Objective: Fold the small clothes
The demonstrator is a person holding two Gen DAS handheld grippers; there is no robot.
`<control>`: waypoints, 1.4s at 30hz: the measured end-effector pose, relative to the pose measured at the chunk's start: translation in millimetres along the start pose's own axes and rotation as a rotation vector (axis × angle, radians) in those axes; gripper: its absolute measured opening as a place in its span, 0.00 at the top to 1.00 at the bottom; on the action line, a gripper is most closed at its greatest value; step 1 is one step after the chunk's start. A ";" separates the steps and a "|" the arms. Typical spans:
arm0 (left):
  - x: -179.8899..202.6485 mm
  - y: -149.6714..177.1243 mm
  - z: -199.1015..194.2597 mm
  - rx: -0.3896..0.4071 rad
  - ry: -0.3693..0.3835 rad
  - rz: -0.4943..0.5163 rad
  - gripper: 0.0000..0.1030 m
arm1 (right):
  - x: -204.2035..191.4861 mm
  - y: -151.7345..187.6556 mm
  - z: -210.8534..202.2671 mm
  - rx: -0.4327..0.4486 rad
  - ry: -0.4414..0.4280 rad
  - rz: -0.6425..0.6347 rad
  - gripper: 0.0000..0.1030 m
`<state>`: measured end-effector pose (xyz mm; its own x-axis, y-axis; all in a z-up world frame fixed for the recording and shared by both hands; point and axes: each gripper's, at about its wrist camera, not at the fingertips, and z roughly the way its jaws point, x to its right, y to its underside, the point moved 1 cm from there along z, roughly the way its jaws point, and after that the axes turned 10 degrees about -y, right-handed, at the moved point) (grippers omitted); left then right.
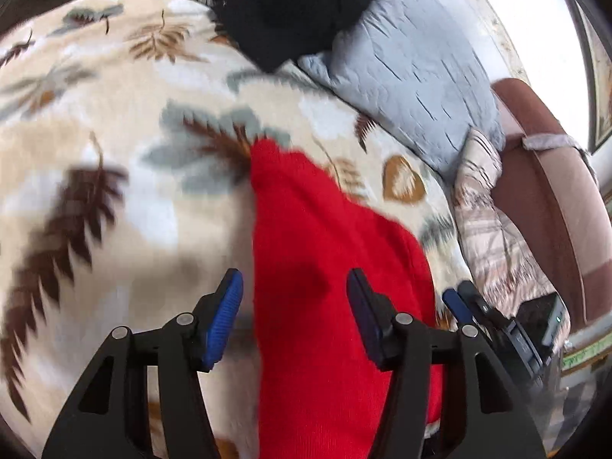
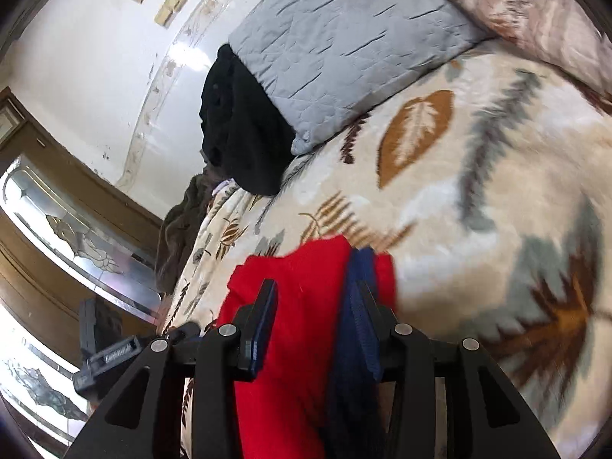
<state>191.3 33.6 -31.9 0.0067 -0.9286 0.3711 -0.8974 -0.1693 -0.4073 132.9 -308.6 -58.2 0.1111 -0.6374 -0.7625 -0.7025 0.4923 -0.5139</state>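
A small red knit garment (image 1: 325,252) lies on the leaf-patterned blanket (image 1: 114,145). My left gripper (image 1: 294,298) hovers low over its left edge, jaws open: one blue pad is off the cloth, the other over it. In the right wrist view the red garment (image 2: 306,298) fills the gap of my right gripper (image 2: 315,306), and a navy knit strip (image 2: 355,344) runs along the right finger. Those jaws stand apart and do not pinch the cloth. The right gripper's tips (image 1: 459,300) also show at the garment's right edge.
A black garment (image 1: 290,11) is heaped at the far end beside a grey quilted pillow (image 1: 405,69). A striped pink pillow (image 1: 489,229) and a brown headboard (image 1: 547,199) border the bed on the right. A wall and a glass-panelled door (image 2: 69,237) lie beyond.
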 end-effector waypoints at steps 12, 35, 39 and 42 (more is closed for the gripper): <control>13.2 -73.5 95.6 -0.124 -0.136 -0.005 0.56 | -4.6 -16.8 58.8 -0.117 0.113 -0.120 0.92; 34.1 35.5 33.9 -0.040 -0.156 0.292 0.45 | -12.0 50.0 21.7 -0.168 0.252 -0.265 0.91; 27.8 38.2 24.9 -0.031 -0.153 0.256 0.45 | -32.2 52.2 -4.1 -0.108 0.209 -0.261 0.88; 30.0 47.2 -4.2 0.005 -0.125 0.277 0.47 | -57.3 68.7 -26.9 -0.103 0.155 -0.340 0.85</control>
<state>147.2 -0.9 -36.5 -0.1835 -0.9730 0.1400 -0.8703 0.0946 -0.4834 59.4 -254.3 -39.3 0.2475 -0.8399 -0.4830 -0.7120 0.1804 -0.6786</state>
